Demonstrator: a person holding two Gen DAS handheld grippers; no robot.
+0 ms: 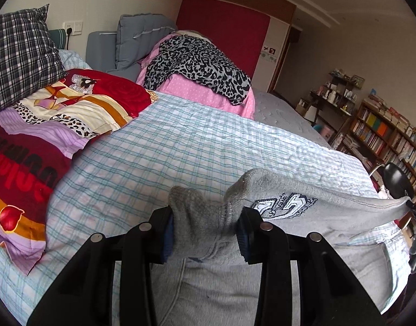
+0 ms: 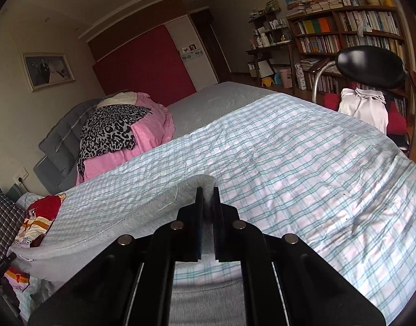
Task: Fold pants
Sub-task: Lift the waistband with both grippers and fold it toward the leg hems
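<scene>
The grey sweatpants (image 1: 311, 212) with a dark embroidered emblem are held stretched above the checked bed sheet (image 1: 180, 146). My left gripper (image 1: 205, 231) is shut on a bunched thick corner of the pants. The fabric runs right to my right gripper, seen small at the far right edge (image 1: 414, 209). In the right wrist view my right gripper (image 2: 208, 217) is shut on a thin edge of the grey pants (image 2: 112, 231), which stretch away to the left. The rest of the pants hangs below both grippers.
A colourful quilt (image 1: 44, 135) and a plaid pillow (image 1: 20, 54) lie at the left. A pink bundle with a leopard-print cloth (image 1: 197, 68) sits at the head. A black chair (image 2: 371, 68) with white cloth and bookshelves (image 2: 349, 32) stand to the right of the bed.
</scene>
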